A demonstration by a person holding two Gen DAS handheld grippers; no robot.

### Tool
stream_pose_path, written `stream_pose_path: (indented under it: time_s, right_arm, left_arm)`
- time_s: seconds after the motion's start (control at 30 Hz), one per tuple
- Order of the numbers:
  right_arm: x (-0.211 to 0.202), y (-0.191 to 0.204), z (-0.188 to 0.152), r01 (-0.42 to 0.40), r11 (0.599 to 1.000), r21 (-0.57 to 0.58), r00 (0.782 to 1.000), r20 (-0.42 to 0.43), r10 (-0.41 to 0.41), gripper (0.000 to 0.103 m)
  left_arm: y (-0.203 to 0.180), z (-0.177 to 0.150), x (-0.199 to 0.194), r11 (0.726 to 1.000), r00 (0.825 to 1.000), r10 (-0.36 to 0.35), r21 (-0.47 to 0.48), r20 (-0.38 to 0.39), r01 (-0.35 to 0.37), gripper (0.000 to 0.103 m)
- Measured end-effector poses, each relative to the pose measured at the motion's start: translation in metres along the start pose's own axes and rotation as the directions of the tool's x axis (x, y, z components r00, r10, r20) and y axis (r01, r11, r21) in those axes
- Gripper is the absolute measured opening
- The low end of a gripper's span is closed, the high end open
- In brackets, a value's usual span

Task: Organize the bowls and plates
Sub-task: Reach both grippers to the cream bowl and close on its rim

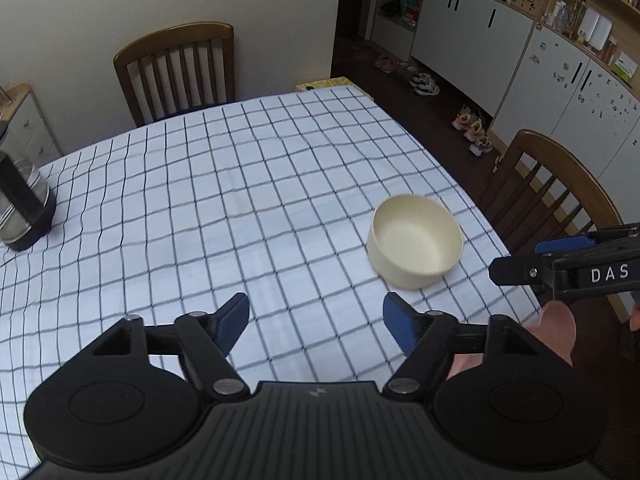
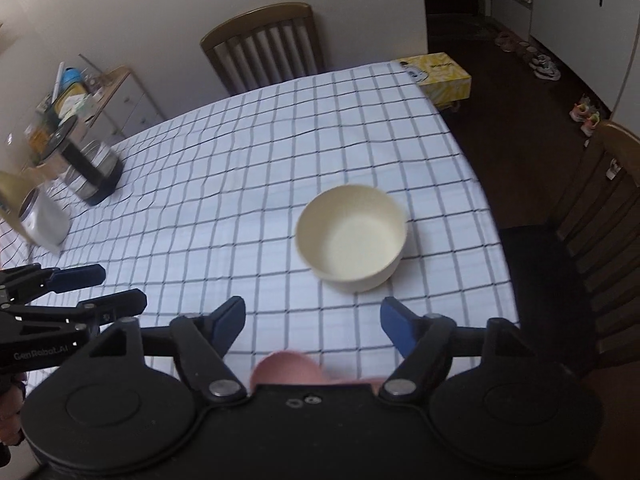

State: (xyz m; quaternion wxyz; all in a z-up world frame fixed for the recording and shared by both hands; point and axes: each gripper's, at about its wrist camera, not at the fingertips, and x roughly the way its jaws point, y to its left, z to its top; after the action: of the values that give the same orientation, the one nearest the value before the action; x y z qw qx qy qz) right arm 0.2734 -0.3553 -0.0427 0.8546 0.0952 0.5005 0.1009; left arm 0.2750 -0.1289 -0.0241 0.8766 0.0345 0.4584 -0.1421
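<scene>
A round, cream-coloured, straight-walled bowl (image 2: pixel 352 238) is seen standing upright and empty on the table covered by a white cloth with a dark grid pattern (image 2: pixel 240 152); it sits toward that table's right edge, well apart from the steel and glass jars (image 2: pixel 90 170) at the far left. No plate can be seen in either view.

The left gripper (image 1: pixel 316 320) is held above the cloth just short of the bowl and to its left, blue-padded fingers (image 1: pixel 234 316) spread wide with nothing between them. The right gripper (image 2: pixel 312 322) is held directly before the bowl, its fingers (image 2: pixel 394 326) likewise parted and empty. Both are tilted downward at the cloth.

The bowl is judged to be left free at this spot, with neither gripper touching it; the open jaws suit either a fresh approach or a withdrawal, and which cannot be told.
</scene>
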Motion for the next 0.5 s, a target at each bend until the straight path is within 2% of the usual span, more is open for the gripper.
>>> stream_pose_path:
  time_s: [0.23, 0.5]
  right_arm:
    - [0.029, -0.032, 0.026, 0.037, 0.999, 0.029, 0.999, -0.007, -0.037, 0.091]
    - [0.069, -0.057, 0.036, 0.065, 0.997, 0.043, 0.996, -0.06, -0.063, 0.091]
  left_arm:
    - [-0.022, 0.037, 0.046, 1.0, 1.0, 0.01, -0.015, -0.004, -0.01, 0.075]
    - [-0.037, 0.057, 0.105, 0.999, 0.998, 0.041, -0.025, -0.057, -0.043, 0.075]
